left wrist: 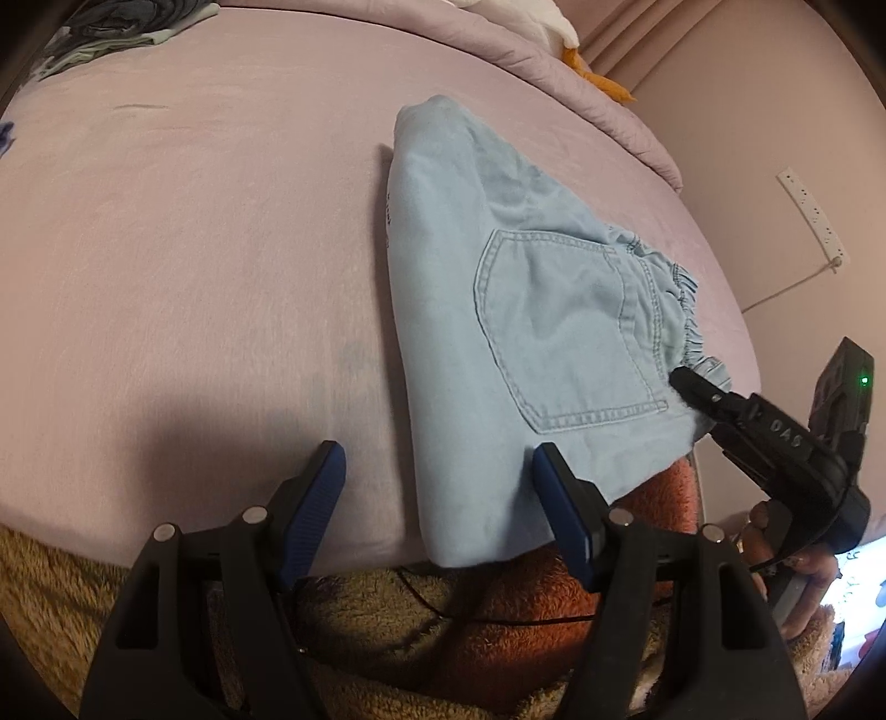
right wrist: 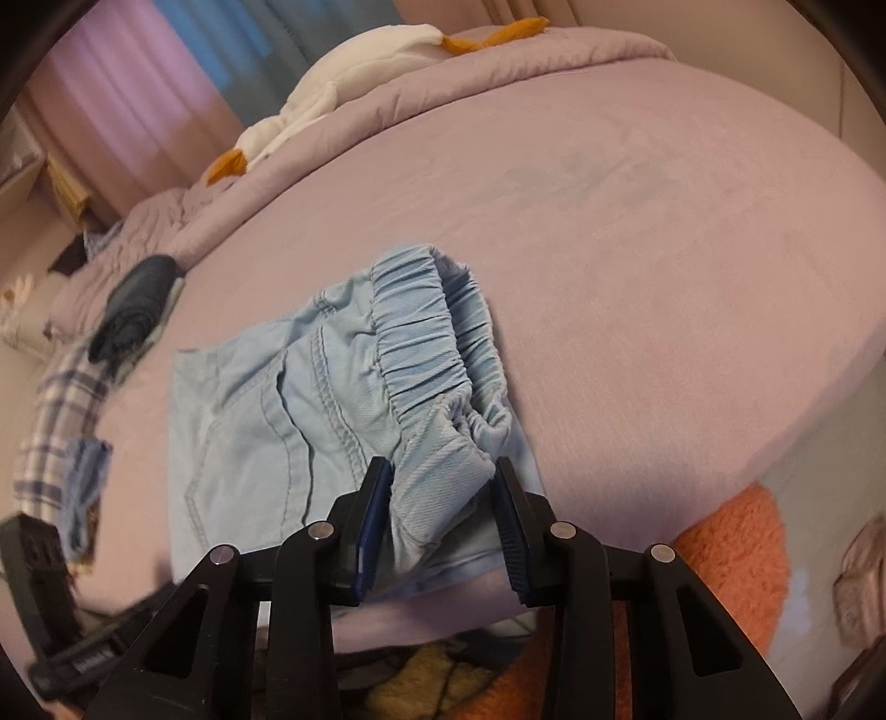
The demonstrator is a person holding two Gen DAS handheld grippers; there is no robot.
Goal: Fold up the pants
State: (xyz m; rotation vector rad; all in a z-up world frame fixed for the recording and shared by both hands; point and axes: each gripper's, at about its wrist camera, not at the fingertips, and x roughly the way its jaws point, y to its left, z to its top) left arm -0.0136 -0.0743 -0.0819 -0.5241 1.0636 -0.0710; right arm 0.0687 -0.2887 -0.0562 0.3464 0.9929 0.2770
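Light blue denim pants (left wrist: 554, 332) lie folded on the lilac bed (left wrist: 194, 249), back pocket up, with the elastic waistband (right wrist: 426, 343) toward the near right edge. My right gripper (right wrist: 443, 476) points down at the waistband's near corner. The bunched fabric fills the gap between its blue pads, so it is shut on it. In the left wrist view its black fingertip (left wrist: 686, 382) rests on that same corner. My left gripper (left wrist: 437, 459) stands open at the pants' near folded edge. Its right finger (left wrist: 554, 487) lies over the cloth and its left finger (left wrist: 326, 482) over bare sheet.
A pile of clothes (left wrist: 111, 33) sits at the bed's far left, seen in the right wrist view as a dark folded garment (right wrist: 138, 304) and a plaid one (right wrist: 61, 421). A white plush toy (right wrist: 360, 72) lies on the quilt. Orange fleece (right wrist: 731, 554) hangs below the bed's edge.
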